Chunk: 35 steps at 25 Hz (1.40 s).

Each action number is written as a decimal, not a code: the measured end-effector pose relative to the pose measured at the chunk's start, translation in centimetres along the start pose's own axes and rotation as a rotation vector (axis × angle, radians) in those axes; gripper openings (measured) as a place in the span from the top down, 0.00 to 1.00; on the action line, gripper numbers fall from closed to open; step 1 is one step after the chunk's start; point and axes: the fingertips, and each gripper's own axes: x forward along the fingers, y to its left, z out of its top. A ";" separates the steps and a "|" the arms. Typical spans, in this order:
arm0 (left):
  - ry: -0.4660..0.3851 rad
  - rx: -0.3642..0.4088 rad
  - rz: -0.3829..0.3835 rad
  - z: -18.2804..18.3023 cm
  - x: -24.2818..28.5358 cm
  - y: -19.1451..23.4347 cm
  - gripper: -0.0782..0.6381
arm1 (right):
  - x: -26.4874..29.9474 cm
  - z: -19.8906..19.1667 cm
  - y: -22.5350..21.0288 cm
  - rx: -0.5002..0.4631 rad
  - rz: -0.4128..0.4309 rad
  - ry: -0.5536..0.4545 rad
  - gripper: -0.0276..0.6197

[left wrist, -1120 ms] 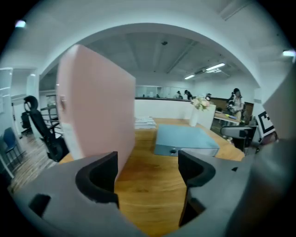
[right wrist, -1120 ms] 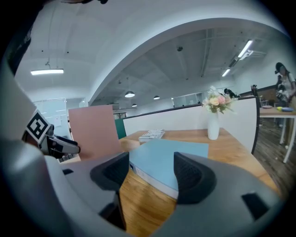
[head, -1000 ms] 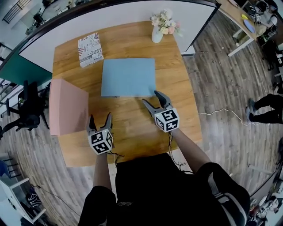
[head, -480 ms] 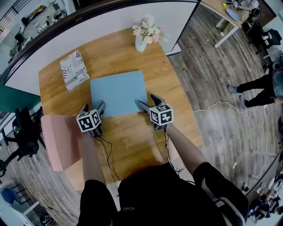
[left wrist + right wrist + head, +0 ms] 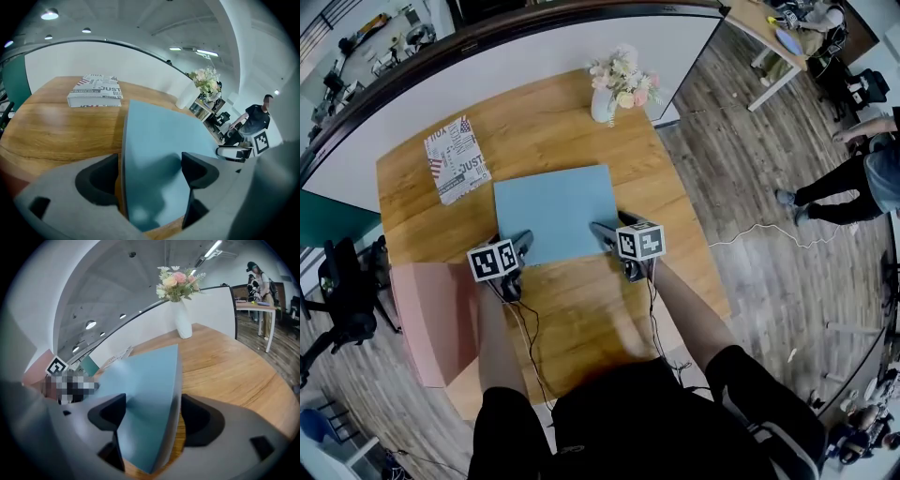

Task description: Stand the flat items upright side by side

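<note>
Lying flat on the wooden table, the blue book has both near corners between wide jaws that do not press it. The left gripper straddles the left corner. The right gripper, its jaws just opened further, straddles the right corner.

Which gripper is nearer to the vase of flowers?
Right. The right gripper, jaws just opened wider, straddles the blue board's near right corner, in line with the vase; the left gripper straddles its near left corner, farther away.
</note>
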 end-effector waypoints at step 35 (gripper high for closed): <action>0.110 0.097 -0.060 -18.3 -8.1 -10.3 0.32 | -16.4 -17.6 1.6 0.071 -0.105 -0.009 0.44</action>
